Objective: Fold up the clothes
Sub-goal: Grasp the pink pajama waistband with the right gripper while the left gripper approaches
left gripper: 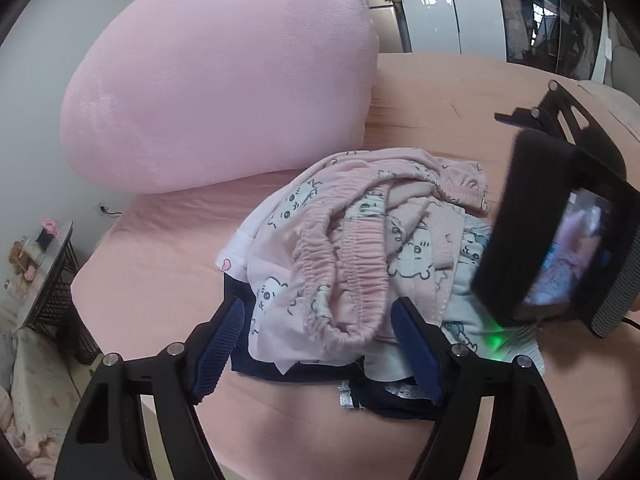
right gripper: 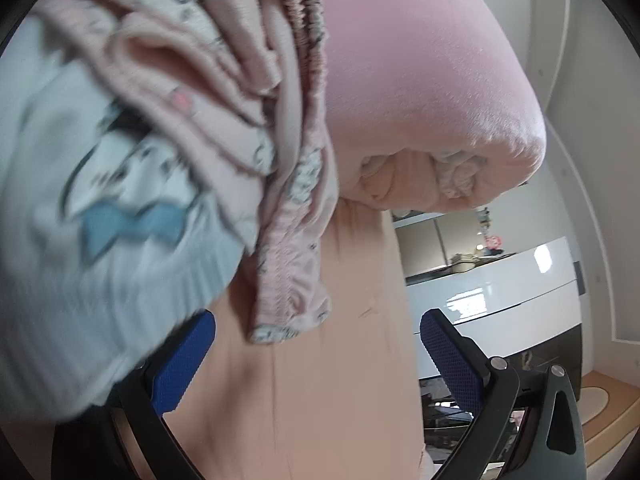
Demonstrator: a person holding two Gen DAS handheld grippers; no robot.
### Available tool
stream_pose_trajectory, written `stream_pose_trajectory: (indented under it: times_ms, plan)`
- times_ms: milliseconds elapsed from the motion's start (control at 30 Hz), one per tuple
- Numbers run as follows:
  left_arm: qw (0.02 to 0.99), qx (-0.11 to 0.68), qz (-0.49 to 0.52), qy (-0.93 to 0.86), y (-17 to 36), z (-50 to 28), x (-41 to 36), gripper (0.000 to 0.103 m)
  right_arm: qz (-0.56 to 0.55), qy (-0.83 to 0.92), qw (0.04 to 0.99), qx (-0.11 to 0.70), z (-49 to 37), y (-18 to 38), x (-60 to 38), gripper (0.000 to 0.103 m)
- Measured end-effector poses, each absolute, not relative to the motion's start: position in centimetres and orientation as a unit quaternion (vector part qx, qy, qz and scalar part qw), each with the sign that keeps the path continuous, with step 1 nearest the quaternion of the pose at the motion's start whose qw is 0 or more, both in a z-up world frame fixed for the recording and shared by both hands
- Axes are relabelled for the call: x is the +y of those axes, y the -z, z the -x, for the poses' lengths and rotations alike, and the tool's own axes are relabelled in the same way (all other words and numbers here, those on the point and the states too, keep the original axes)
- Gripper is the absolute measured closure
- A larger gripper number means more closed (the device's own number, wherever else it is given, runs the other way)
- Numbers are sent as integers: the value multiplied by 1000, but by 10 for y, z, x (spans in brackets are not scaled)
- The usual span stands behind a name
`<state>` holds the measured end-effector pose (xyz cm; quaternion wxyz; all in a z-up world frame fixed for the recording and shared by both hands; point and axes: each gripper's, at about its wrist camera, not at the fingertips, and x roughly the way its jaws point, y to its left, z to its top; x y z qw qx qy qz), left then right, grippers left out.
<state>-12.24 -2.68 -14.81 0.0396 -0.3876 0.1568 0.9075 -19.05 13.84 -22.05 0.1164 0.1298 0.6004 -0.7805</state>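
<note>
Surface: a bed (left gripper: pixel 168 280) under a salmon-pink sheet, lightly creased. A large pink pillow (left gripper: pixel 224 92) lies at the far left of it, its near edge just behind the clothes. Room: white wall behind the pillow; a small side table (left gripper: pixel 50 276) with clutter stands off the bed's left edge in the left wrist view; white glossy cabinets (right gripper: pixel 500 288) and a dark shelf below them show past the bed's far edge in the right wrist view.

Clothes pile (left gripper: pixel 360 256): sits mid-bed, a loose heap of several garments. Top layer is pink pants (left gripper: pixel 344 268) with a cat print, elastic waistband bunched and looping toward the camera. Under them, a dark navy garment (left gripper: pixel 280 372) lies flat on the sheet, and a pale ribbed grey-blue piece (left gripper: pixel 468 308) with a cartoon print lies at the right. The heap is crumpled; its long axis runs roughly from near-left to far-right in the left wrist view, with no clear pointing end.

Left gripper (left gripper: pixel 320 352): blue pads stand apart on either side of the near edge of the pile; pants and navy fabric lie between them, but the pads do not press on it.

Right gripper (right gripper: pixel 316 364): visible from the left wrist as a black body at the pile's right side. In its own view, which is tilted and blurred, the fingers are spread wide with bare sheet between them; the grey-blue piece overlaps the left finger (right gripper: pixel 180 364), contact unclear.
</note>
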Motion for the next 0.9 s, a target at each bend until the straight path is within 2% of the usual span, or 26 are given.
stream_pose_trajectory:
  times_ms: [100, 300, 600, 667, 733, 800, 900]
  plan:
    - [37, 148, 384, -910, 150, 123, -27, 28, -138, 778, 103, 604, 205, 222, 133, 0]
    - [47, 182, 367, -911, 150, 120, -21, 28, -154, 776, 118, 600, 218, 218, 133, 0]
    - [73, 114, 367, -921, 141, 127, -33, 28, -153, 772, 139, 601, 216, 221, 135, 2]
    - [78, 91, 366, -923, 136, 127, -34, 28, -166, 770, 156, 596, 215, 223, 136, 12]
    - [75, 93, 367, -922, 134, 128, -33, 28, -180, 765, 177, 593, 217, 225, 136, 30]
    - [67, 110, 367, -921, 137, 127, -32, 28, -186, 760, 197, 591, 215, 228, 138, 42]
    - [56, 131, 373, -917, 146, 129, -34, 28, -182, 760, 205, 589, 219, 228, 141, 47]
